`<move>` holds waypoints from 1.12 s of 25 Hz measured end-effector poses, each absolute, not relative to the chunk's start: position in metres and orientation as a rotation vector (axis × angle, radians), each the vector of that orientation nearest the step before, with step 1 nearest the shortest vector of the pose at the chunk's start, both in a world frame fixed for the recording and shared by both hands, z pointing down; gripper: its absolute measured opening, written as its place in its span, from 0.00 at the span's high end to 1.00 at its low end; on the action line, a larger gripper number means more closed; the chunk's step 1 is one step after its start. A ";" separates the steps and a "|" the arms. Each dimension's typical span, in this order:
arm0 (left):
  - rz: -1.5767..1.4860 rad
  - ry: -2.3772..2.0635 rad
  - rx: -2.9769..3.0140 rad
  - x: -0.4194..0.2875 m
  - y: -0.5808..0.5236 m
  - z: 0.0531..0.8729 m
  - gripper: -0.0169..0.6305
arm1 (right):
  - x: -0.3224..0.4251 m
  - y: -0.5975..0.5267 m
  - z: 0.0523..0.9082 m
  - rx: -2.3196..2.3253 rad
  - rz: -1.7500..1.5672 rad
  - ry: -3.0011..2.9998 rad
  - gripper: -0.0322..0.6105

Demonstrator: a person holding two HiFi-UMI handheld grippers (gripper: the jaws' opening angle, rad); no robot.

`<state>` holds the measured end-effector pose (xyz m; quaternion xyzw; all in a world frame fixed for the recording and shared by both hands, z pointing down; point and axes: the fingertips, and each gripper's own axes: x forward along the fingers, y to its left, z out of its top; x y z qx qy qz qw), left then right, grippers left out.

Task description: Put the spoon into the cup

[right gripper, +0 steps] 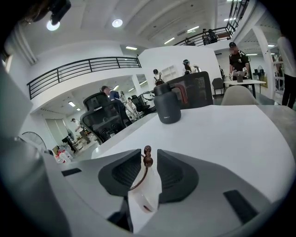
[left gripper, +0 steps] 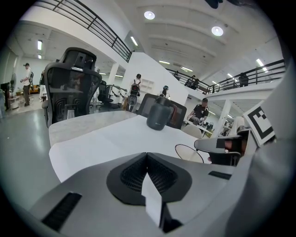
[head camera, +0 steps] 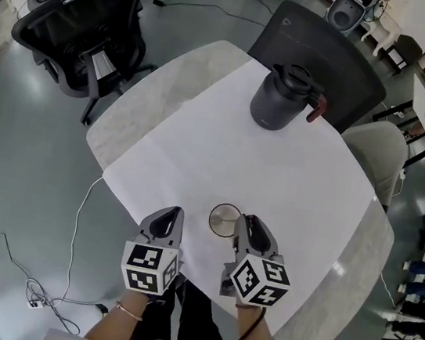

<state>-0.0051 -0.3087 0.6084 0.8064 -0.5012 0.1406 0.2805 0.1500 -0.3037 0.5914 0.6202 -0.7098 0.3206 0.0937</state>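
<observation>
**Spoon at the cup, grip let go**

The left gripper point(left gripper: 147, 159) is nearest, clenched on nothing, and sits idle at the table's near edge. Just beside it, the right gripper point(head camera: 247, 227) has its jaws standing apart. The spoon point(right gripper: 147, 160) rises between them, its brown beaded handle end in the gap with neither pad pressing on it, and its thin stem curves down and away below.

The clear glass cup point(head camera: 211, 219) stands on the white sheet point(head camera: 261, 164), touching or very nearly touching the right gripper's tip on that gripper's left side. The carry looks finished and the release made. The views are too poor to show whether the spoon's bowl already rests inside the cup, though it probably does. What is left is drawing the gripper clear without knocking the handle.

Further off stands a dark thermal jug point(head camera: 280, 98), well apart from the cup.
</observation>
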 end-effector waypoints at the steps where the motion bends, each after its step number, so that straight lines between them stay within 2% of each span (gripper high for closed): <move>1: 0.376 -1.344 2.163 -0.005 -0.309 0.608 0.95 | 0.150 -0.304 0.591 1.840 0.953 -2.109 0.78; 8: 0.365 -1.362 2.171 -0.005 -0.308 0.597 0.95 | 0.158 -0.301 0.581 1.850 0.934 -2.110 0.72; 22: 0.294 -1.379 2.274 0.006 -0.305 0.532 0.95 | 0.196 -0.285 0.524 1.985 0.871 -2.101 0.72; 24: 0.280 -1.382 2.295 0.008 -0.306 0.520 0.95 | 0.204 -0.282 0.514 2.012 0.848 -2.098 0.74; 28: 0.238 -1.399 2.323 0.008 -0.311 0.497 0.95 | 0.217 -0.278 0.494 2.056 0.790 -2.096 0.85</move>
